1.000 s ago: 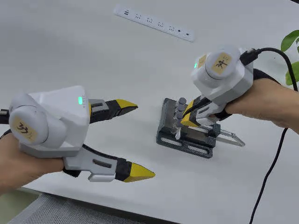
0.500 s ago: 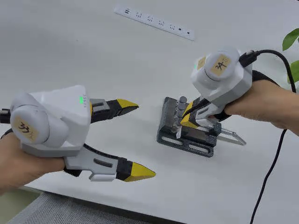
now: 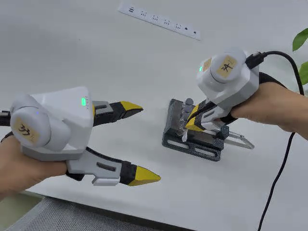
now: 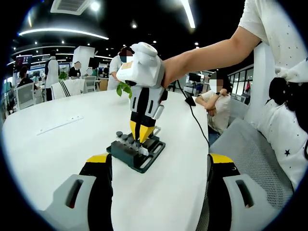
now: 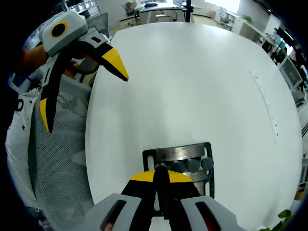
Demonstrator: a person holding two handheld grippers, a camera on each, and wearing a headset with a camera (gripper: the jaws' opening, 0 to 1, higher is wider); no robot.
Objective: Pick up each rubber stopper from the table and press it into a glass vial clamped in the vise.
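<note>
Bench inventory, my feed:

- Grippers, 2.
  - L gripper [image 3: 139, 142]: jaws spread wide, nothing btwn them. Hangs over front-left of table [image 3: 96, 62], well apart from vise.
  - R gripper [image 3: 192, 121]: jaws clenched together, tips pointing down onto one end of the row in the vise. Can't tell if anything is pinched btwn tips.
- Vise [image 3: 190, 147], 1. Dark, sits flat on table, right of centre, under R gripper.
- Rubber stoppers [image 5: 192, 165], 3 counted. Grey, round, side by side in one row in the vise, just beside R tips. The spot under the tips is hidden.
- Glass vials: clear glass below stoppers, too small for a count.
- Power strip [image 3: 159, 21], 1. White, far side of table.
- Cable [image 3: 284, 159], 1. Black, runs from R gripper.
- Plant leaves [image 3: 301, 41], right edge.
</note>
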